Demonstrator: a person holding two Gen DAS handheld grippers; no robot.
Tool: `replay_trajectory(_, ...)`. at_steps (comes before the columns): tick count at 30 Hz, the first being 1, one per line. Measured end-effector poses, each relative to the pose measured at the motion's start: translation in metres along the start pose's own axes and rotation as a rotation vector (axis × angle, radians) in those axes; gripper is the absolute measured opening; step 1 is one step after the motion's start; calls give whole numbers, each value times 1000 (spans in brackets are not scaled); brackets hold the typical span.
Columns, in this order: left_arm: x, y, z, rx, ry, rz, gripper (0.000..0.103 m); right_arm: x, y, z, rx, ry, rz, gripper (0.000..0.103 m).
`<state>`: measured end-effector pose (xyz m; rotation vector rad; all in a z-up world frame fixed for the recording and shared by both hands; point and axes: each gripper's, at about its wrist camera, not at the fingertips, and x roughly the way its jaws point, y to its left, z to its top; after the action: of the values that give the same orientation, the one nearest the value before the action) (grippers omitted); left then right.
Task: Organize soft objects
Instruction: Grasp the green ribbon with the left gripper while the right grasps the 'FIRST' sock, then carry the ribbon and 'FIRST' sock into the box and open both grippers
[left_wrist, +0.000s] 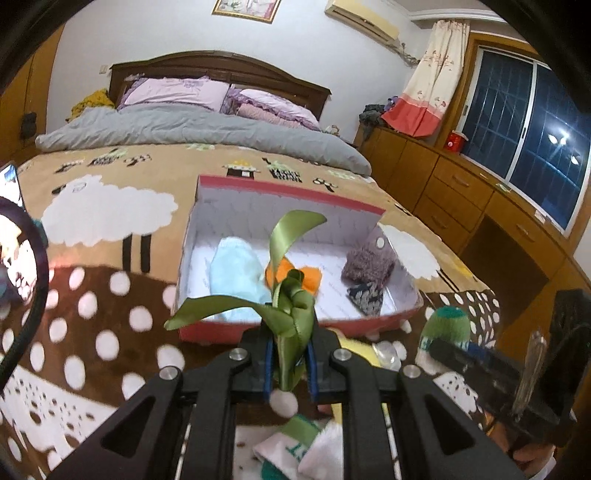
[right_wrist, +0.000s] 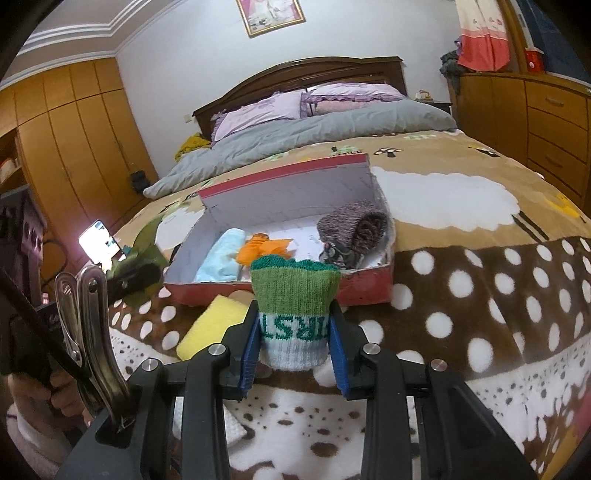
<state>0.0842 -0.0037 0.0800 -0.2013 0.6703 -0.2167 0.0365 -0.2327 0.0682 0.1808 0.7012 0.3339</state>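
Observation:
My left gripper (left_wrist: 290, 350) is shut on a knotted green satin ribbon (left_wrist: 291, 295), held above the bed just in front of a red shoebox (left_wrist: 280, 184). My right gripper (right_wrist: 293, 343) is shut on a rolled green and white knit sock (right_wrist: 293, 295), also just in front of the shoebox (right_wrist: 284, 166). The same sock shows at the right of the left wrist view (left_wrist: 447, 325). The box holds a light blue cloth (left_wrist: 236, 273), an orange cloth (left_wrist: 295, 275), a fuzzy mauve knit roll (left_wrist: 369, 262) and a dark patterned pouch (left_wrist: 365, 297).
A yellow sponge (right_wrist: 210, 325) lies on the patterned blanket (right_wrist: 480, 295) before the box. More white and green socks (left_wrist: 295, 446) lie below my left gripper. A lit phone (right_wrist: 99, 240) stands at the left. Wooden drawers (left_wrist: 461, 192) line the right wall.

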Motion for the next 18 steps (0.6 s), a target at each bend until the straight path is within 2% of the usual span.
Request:
replay_trajectory(7,12,-3,16,22,-4,7,14,9,9,8,-36,10,12,34)
replay_trajectory(18,55,-5,45,50,25,21,14,27,16,32,-59,22,28,34)
